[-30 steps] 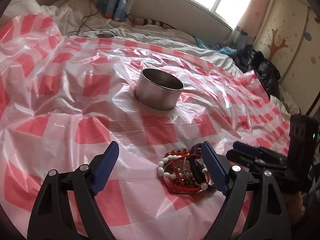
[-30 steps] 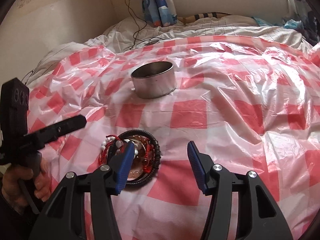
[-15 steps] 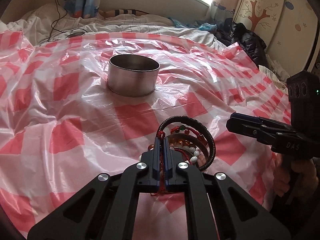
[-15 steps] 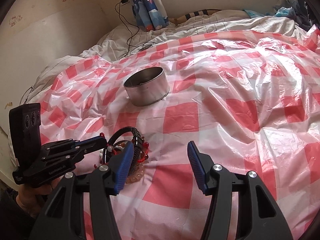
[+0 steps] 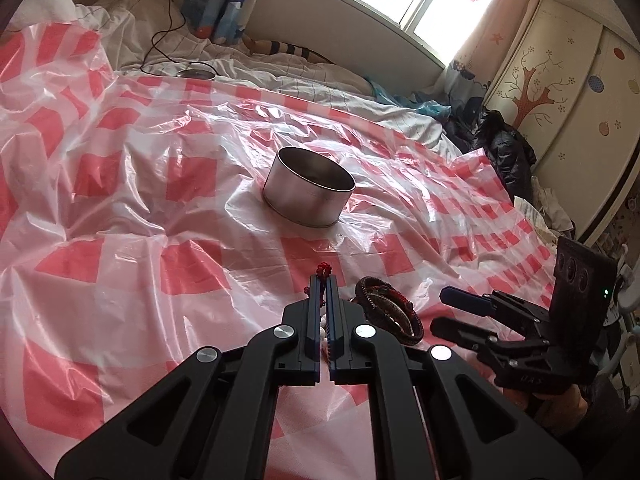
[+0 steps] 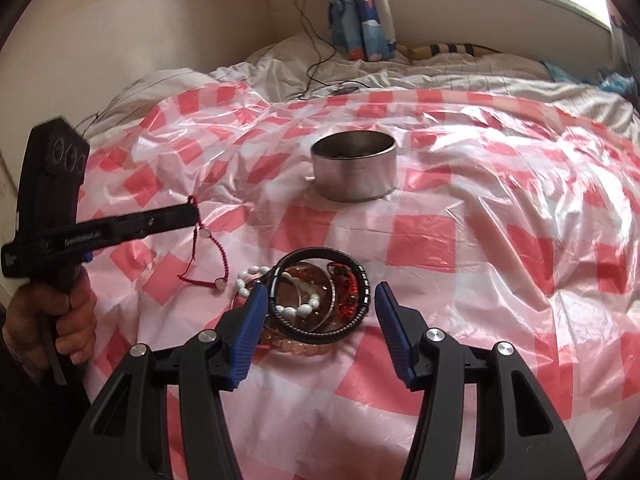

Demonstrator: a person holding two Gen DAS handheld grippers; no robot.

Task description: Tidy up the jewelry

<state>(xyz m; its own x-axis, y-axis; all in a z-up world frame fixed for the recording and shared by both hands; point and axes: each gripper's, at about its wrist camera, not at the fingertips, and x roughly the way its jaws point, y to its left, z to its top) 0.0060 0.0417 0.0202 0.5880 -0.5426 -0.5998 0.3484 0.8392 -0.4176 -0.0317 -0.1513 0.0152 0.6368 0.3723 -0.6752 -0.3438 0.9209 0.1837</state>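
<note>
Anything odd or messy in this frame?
Bracelets lie tangled in one pile on the checked sheet, none visibly in the metal tin. Red cord bracelet dangles from the shut left tongs.

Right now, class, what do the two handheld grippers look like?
The left gripper and the right gripper both have black angular frames, silver round bolts, and two flat fingers with ribbed blue pads. Each has a black block with three round recesses, a pistol-style handle and small white lettering along the side.
</note>
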